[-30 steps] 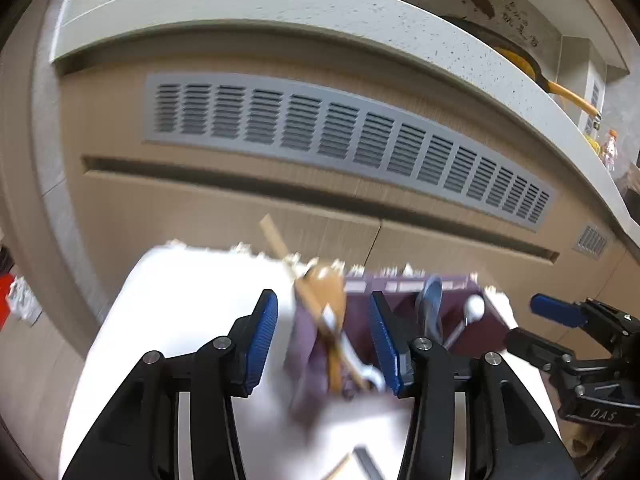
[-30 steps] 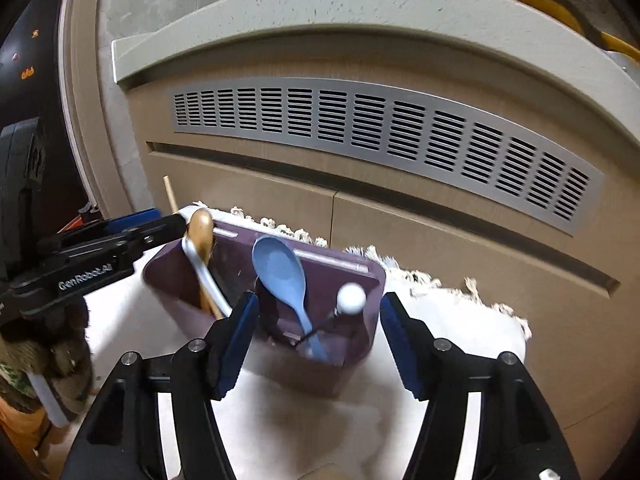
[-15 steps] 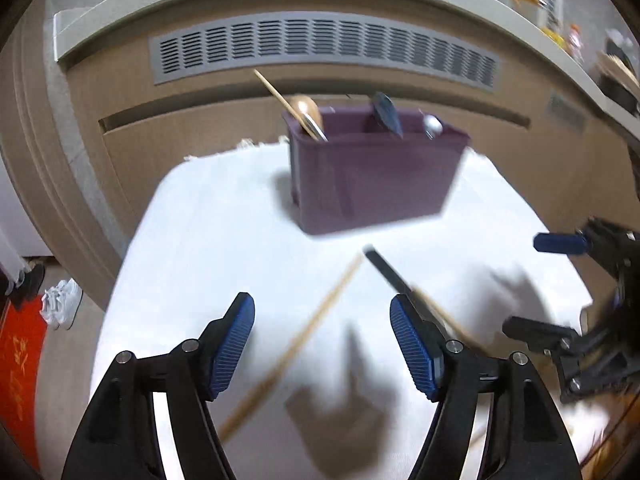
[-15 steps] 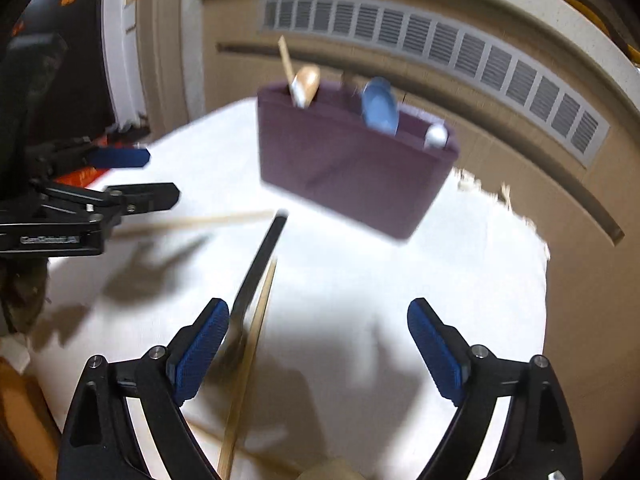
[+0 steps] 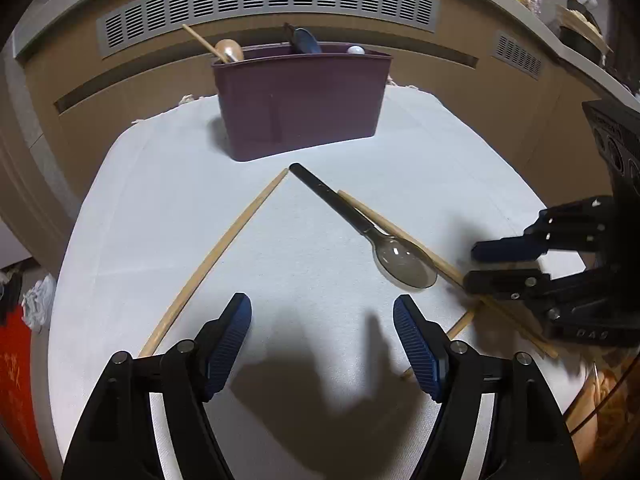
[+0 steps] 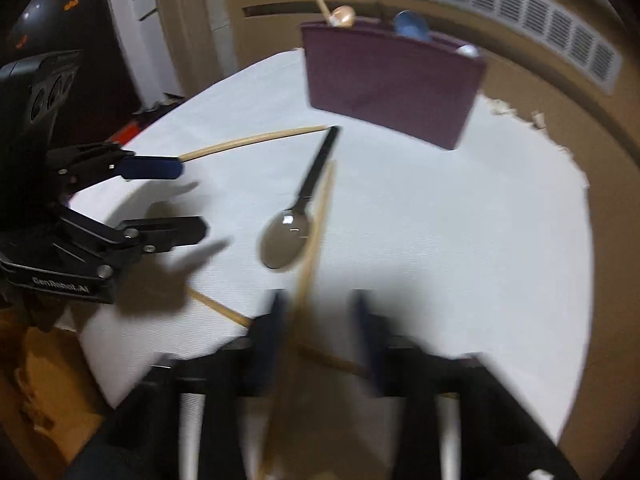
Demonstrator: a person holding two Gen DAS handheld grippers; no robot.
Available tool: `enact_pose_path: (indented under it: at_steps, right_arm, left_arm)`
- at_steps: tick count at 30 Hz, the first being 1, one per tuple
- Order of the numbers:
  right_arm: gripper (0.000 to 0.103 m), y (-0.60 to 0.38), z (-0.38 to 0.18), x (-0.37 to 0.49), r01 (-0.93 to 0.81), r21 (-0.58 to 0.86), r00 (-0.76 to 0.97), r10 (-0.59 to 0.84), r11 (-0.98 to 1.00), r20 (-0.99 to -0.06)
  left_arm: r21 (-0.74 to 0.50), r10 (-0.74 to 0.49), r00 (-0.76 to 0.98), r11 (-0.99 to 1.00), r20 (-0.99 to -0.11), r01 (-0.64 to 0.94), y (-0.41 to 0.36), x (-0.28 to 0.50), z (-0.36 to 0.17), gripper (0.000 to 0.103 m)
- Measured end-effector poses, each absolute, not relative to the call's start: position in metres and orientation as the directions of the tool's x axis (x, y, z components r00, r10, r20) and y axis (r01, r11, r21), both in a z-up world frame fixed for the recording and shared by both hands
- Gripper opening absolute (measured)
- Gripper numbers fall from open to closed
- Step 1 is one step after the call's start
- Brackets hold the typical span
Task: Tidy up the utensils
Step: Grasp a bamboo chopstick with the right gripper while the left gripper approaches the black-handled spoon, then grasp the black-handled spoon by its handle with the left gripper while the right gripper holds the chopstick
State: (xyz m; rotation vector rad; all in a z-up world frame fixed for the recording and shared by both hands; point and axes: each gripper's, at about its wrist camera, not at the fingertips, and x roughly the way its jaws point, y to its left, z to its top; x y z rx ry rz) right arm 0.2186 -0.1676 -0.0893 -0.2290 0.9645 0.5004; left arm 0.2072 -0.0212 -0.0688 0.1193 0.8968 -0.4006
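Observation:
A purple utensil holder stands at the far side of the white cloth; it also shows in the right wrist view. It holds a wooden spoon, a blue spoon and a white-tipped utensil. A black spoon lies on the cloth, also in the right wrist view. Wooden chopsticks lie around it. My left gripper is open and empty above the cloth. My right gripper is blurred, open, with a chopstick running between its fingers.
A brown cabinet front with a grey vent grille stands behind the table. The cloth's fringed edge is near the holder. A brown bag sits off the table's right side.
Both grippers have pulled back from the holder and lowered toward the cloth. The right gripper has moved down over a chopstick beside the black spoon.

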Motion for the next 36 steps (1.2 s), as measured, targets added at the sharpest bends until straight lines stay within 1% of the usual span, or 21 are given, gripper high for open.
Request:
enact_pose_path:
  at_steps: [1, 3, 5, 6, 9, 11, 14, 15, 17, 20, 24, 29, 33, 36]
  right_arm:
    - [0.021, -0.164, -0.09, 0.221, -0.503, 0.032, 0.471, 0.305, 0.864, -0.828]
    - [0.014, -0.159, -0.093, 0.225, -0.509, 0.04, 0.461, 0.311, 0.86, -0.831]
    - [0.013, -0.154, -0.098, 0.229, -0.506, 0.024, 0.459, 0.292, 0.862, -0.839]
    - [0.011, -0.154, -0.101, 0.231, -0.503, 0.013, 0.458, 0.278, 0.864, -0.844]
    - [0.009, -0.156, -0.103, 0.23, -0.502, 0.009, 0.458, 0.275, 0.865, -0.845]
    - [0.007, -0.164, -0.097, 0.228, -0.49, 0.009, 0.477, 0.277, 0.872, -0.834]
    - [0.007, -0.183, -0.09, 0.23, -0.448, 0.007, 0.513, 0.263, 0.894, -0.817]
    - [0.007, -0.189, -0.089, 0.232, -0.429, 0.006, 0.525, 0.255, 0.903, -0.812]
    - [0.007, -0.202, -0.089, 0.235, -0.392, 0.005, 0.546, 0.237, 0.92, -0.803]
    - [0.007, -0.218, -0.089, 0.236, -0.348, 0.015, 0.567, 0.223, 0.937, -0.793]
    - [0.007, -0.229, -0.098, 0.236, -0.316, 0.033, 0.575, 0.219, 0.948, -0.788]
    - [0.007, -0.233, -0.102, 0.234, -0.318, 0.042, 0.588, 0.232, 0.947, -0.775]
    - [0.007, -0.235, -0.101, 0.232, -0.319, 0.053, 0.597, 0.245, 0.946, -0.764]
    - [0.007, -0.236, -0.104, 0.23, -0.322, 0.065, 0.593, 0.255, 0.944, -0.764]
  left_arm:
    - [-0.064, -0.283, 0.556, 0.923, -0.781, 0.381, -0.02, 0.207, -0.069, 0.075]
    - [-0.069, -0.281, 0.553, 0.925, -0.784, 0.373, -0.017, 0.208, -0.067, 0.075]
    - [-0.081, -0.283, 0.546, 0.928, -0.789, 0.364, -0.016, 0.209, -0.067, 0.075]
    - [-0.089, -0.285, 0.54, 0.929, -0.792, 0.359, -0.015, 0.209, -0.066, 0.075]
    - [-0.109, -0.289, 0.527, 0.932, -0.799, 0.346, -0.016, 0.214, -0.066, 0.075]
    - [-0.133, -0.3, 0.511, 0.932, -0.805, 0.337, -0.017, 0.22, -0.066, 0.075]
    - [-0.186, -0.328, 0.492, 0.931, -0.807, 0.315, -0.019, 0.231, -0.064, 0.074]
    - [-0.215, -0.345, 0.479, 0.928, -0.807, 0.306, -0.02, 0.237, -0.064, 0.072]
    - [-0.271, -0.381, 0.45, 0.918, -0.808, 0.291, -0.024, 0.25, -0.063, 0.055]
    - [-0.327, -0.407, 0.398, 0.91, -0.822, 0.255, -0.034, 0.274, -0.067, 0.045]
    - [-0.305, -0.362, 0.345, 0.929, -0.866, 0.211, -0.051, 0.311, -0.074, 0.041]
    - [-0.26, -0.286, 0.28, 0.957, -0.916, 0.127, -0.06, 0.354, -0.079, 0.04]
    - [-0.167, -0.203, 0.257, 0.974, -0.945, 0.153, -0.079, 0.369, -0.081, 0.04]
    - [-0.069, -0.124, 0.253, 0.974, -0.959, 0.217, -0.098, 0.372, -0.082, 0.04]
